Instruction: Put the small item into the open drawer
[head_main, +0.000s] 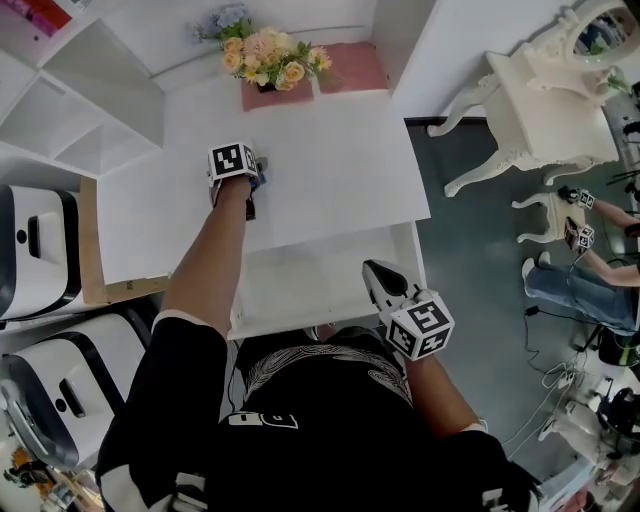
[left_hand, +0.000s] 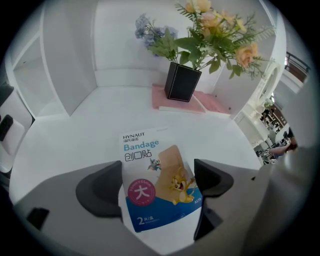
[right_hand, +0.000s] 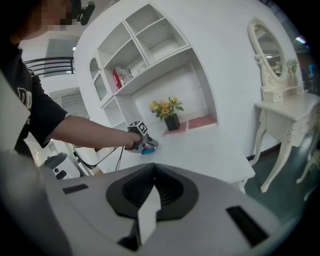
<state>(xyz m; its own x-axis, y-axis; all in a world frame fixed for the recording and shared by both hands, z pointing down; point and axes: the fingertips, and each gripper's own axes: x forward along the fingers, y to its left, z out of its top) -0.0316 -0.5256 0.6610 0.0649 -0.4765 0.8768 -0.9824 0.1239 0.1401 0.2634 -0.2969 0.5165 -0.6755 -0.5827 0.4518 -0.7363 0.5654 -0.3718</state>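
A small bandage box (left_hand: 157, 187), white and blue with a cartoon print, sits between the jaws of my left gripper (left_hand: 159, 182), which is shut on its two sides just over the white tabletop (head_main: 330, 160). In the head view that gripper (head_main: 257, 172) is at the table's left middle, with the box (head_main: 264, 180) showing only as a blue sliver. The open drawer (head_main: 300, 290) juts out below the table's front edge. My right gripper (head_main: 373, 270) hangs over the drawer's right side, shut with nothing in it. In the right gripper view its jaws (right_hand: 150, 200) are pressed together.
A black vase of flowers (head_main: 268, 60) stands on a pink mat (head_main: 350, 68) at the back of the table. White shelves (head_main: 90, 100) rise at the left, with white machines (head_main: 40, 250) below them. A white dressing table (head_main: 545, 100) and a seated person (head_main: 590, 280) are at the right.
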